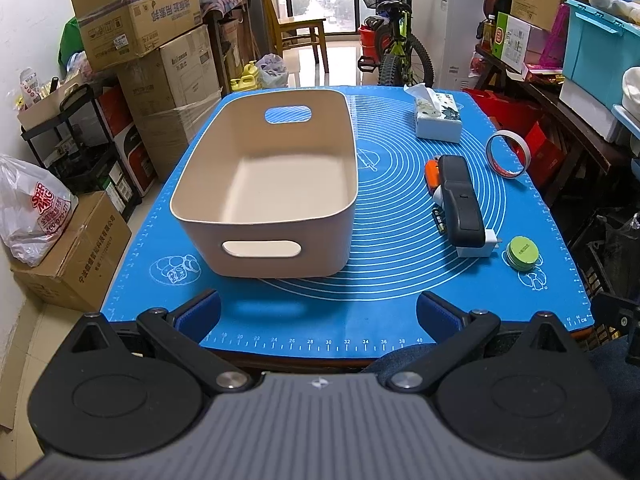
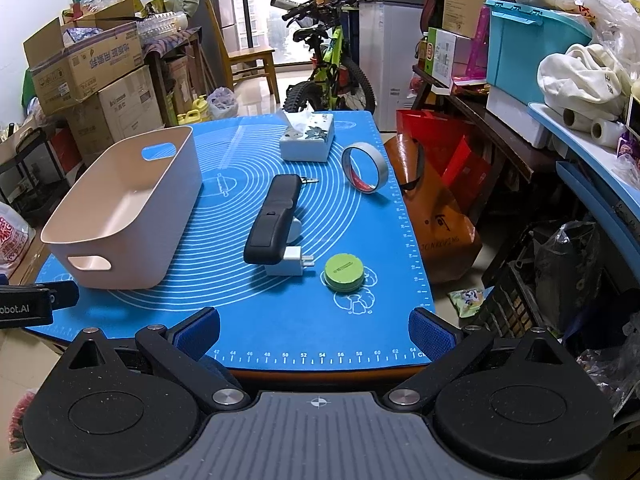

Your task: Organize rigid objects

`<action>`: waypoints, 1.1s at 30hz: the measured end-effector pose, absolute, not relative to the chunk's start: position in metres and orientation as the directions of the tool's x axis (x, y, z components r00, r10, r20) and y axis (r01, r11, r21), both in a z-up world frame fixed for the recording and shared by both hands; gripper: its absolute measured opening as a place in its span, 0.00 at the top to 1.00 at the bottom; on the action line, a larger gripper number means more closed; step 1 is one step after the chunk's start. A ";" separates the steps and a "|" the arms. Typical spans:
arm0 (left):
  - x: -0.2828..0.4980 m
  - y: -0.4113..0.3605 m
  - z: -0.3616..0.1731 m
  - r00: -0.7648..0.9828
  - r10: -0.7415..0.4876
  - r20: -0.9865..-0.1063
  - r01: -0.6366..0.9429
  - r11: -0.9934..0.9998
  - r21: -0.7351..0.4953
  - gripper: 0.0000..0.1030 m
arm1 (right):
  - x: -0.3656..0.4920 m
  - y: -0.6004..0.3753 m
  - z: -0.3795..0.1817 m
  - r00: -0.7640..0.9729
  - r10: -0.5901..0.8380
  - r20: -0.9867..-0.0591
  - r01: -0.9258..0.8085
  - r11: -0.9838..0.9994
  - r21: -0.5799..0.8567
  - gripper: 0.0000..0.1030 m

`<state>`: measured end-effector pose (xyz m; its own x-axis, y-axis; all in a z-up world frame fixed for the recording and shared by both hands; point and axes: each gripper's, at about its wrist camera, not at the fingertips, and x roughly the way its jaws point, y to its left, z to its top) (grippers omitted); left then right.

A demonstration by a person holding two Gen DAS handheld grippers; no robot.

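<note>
Both grippers are held at the near edge of the blue mat point(image 1: 360, 312), jaws spread wide, nothing gripped: left gripper point(image 1: 318, 312), right gripper point(image 2: 314, 330). The beige bin point(image 1: 272, 184) sits on the mat's left half, empty. To the right of the bin, a black case point(image 1: 460, 200) is propped on a white charger point(image 2: 286, 266), with an orange item point(image 1: 431, 174) and batteries point(image 1: 439, 220) beside it. A green round tin point(image 2: 344, 272) lies right of the charger. A tape roll point(image 2: 365, 167) stands on edge further back; a tissue box point(image 2: 307, 138) is behind it.
</note>
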<state>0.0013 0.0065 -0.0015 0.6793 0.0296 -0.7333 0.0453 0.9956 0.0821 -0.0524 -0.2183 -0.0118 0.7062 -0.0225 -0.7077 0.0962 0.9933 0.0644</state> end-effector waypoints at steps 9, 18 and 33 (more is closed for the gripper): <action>0.001 0.005 -0.002 0.680 0.029 -0.733 0.051 0.995 0.087 0.00 | -0.053 -0.219 -0.012 0.706 -0.023 -0.708 0.097 0.993 0.065 0.03; 0.001 0.004 -0.003 0.677 0.033 -0.735 0.050 0.995 0.091 0.00 | -0.052 -0.219 -0.012 0.705 -0.023 -0.708 0.097 0.993 0.064 0.03; 0.002 0.006 -0.002 0.679 0.036 -0.734 0.047 0.995 0.092 0.00 | -0.052 -0.219 -0.012 0.705 -0.023 -0.709 0.098 0.993 0.065 0.03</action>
<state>0.0018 0.0056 -0.0021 0.6787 0.0359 -0.7336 0.0465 0.9947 0.0917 -0.0520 -0.2188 -0.0120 0.7052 -0.0229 -0.7086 0.0975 0.9931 0.0650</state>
